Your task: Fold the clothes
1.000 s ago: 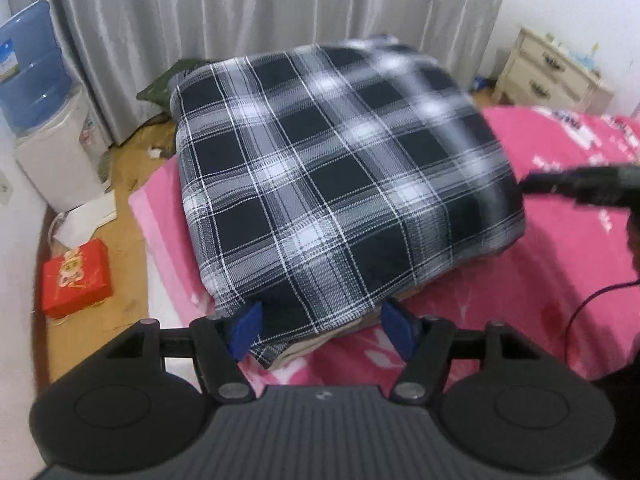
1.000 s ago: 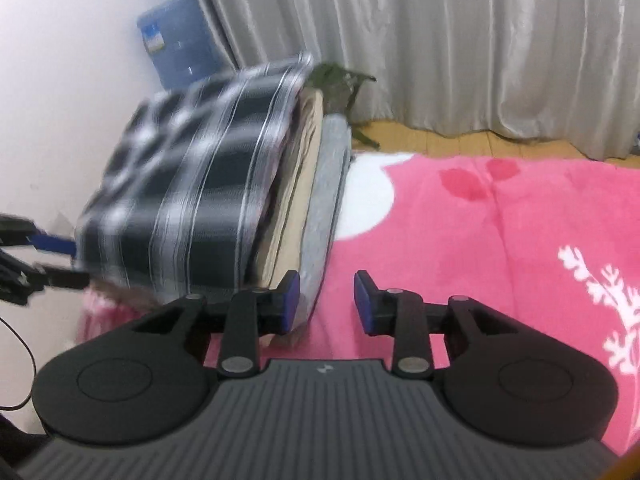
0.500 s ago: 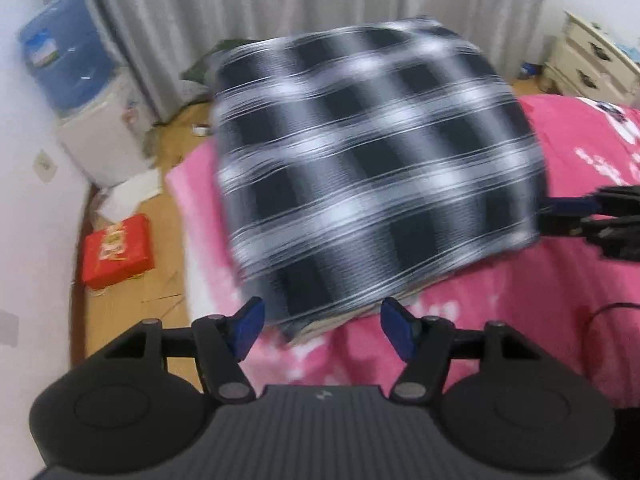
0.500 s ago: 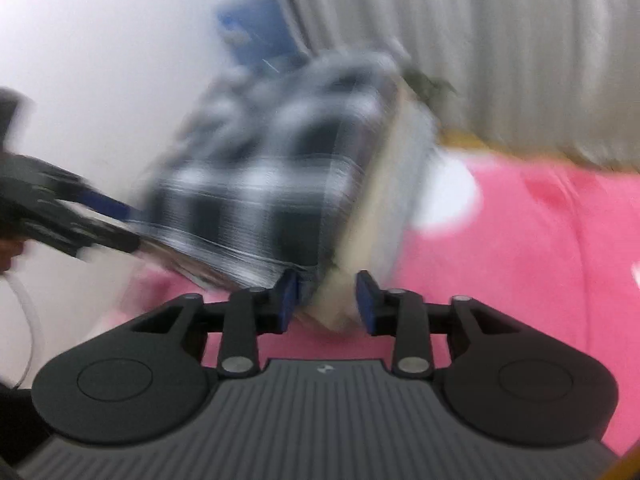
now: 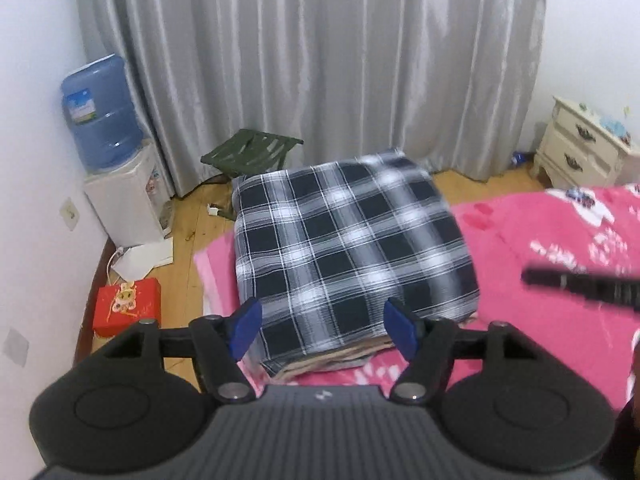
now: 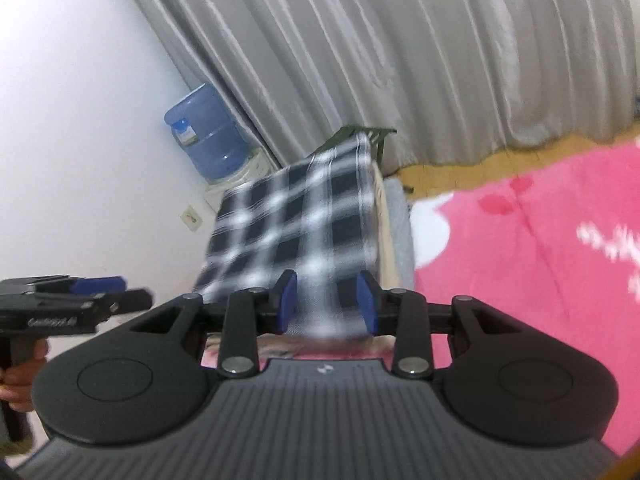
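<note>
We see few containers here: a blue water bottle sits upside down on a white dispenser by the wall, and we cannot tell how full it is; a closed red box lies on the wooden floor, its contents hidden. A cream nightstand with shut drawers stands at the far right.

The folded plaid garment lies on top of a small stack of folded clothes, tan and grey layers showing beneath it, at the corner of the pink bed cover.

Our left tool has its blue pads apart and widening, with nothing pressed between them; the stack's near edge lies beyond the tips. Our right tool holds its pads partly apart, and the blurred plaid edge appears between them; we cannot tell whether they touch it.

Compared with a second ago, both views sit higher and farther back: the left view now takes in more curtain and floor, and the plaid fills less of the picture. The right view has tilted, and the left tool has widened.
</note>
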`<state>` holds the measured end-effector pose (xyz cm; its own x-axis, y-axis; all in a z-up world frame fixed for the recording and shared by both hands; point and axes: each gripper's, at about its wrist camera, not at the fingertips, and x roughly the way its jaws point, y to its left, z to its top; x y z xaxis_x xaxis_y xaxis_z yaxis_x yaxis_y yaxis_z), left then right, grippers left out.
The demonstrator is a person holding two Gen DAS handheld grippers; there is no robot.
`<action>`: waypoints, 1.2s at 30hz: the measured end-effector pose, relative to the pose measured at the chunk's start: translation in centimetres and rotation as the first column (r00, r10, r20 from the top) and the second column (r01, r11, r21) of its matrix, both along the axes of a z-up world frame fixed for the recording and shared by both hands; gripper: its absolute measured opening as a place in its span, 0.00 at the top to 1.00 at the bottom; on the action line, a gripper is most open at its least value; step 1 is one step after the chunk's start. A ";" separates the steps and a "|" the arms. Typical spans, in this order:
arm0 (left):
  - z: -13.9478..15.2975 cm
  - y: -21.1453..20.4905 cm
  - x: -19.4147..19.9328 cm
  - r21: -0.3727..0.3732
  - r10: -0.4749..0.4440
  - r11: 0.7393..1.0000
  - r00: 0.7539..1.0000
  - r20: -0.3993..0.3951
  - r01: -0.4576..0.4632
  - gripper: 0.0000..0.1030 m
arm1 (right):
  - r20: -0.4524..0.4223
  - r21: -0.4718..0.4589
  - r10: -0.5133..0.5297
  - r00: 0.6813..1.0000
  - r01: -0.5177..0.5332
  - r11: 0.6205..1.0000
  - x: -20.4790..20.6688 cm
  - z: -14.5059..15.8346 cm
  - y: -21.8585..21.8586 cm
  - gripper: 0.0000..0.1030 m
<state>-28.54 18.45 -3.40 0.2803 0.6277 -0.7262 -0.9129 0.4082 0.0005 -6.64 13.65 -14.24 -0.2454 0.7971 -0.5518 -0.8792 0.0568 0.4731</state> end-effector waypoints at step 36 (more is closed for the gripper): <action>-4.5 0.6 -1.9 -0.054 0.294 0.954 0.956 -0.004 -0.293 0.00 | 0.339 -0.191 -0.075 0.938 0.146 0.971 -8.0 -2.6 0.9 0.01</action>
<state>-30.47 19.03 -7.89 0.0929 0.6432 -0.7600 -0.9924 0.1216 -0.0184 -14.66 14.52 -16.87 0.0601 0.6658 -0.7437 -0.9651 0.2290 0.1270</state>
